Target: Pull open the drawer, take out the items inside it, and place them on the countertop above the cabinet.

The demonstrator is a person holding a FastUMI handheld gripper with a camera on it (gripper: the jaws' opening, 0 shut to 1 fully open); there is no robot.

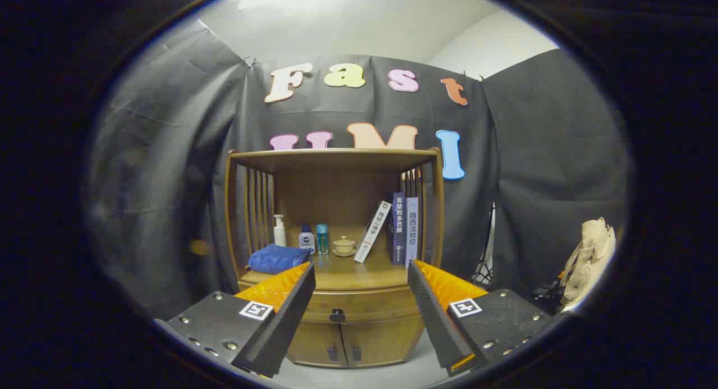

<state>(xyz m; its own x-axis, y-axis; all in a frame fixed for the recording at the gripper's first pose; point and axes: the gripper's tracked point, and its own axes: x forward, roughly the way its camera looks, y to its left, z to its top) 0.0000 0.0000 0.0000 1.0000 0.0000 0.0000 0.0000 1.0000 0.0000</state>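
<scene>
The gripper hangs in the air in front of a wooden cabinet, its two fingers spread wide apart with nothing between them but the view of the furniture beyond. Straight ahead, framed in the gap between the fingers, sits the drawer, closed flush with the cabinet front, with a small dark knob at its middle. Under it are two cupboard doors, also closed, each with a little dark handle near the centre seam.

Above the drawer runs the countertop, roofed by a shelf top held on slatted sides. On the countertop, toward the left finger, lies a folded blue towel. Behind it stands a white pump bottle, then a small white bottle with a blue label, then a slim clear blue bottle. Near the middle rests a small pale lidded cup on a saucer. To the right a white book leans tilted against two upright dark blue books that stand by the right slats.

Well off to the right, apart from the cabinet, a beige bag hangs against the booth wall
</scene>
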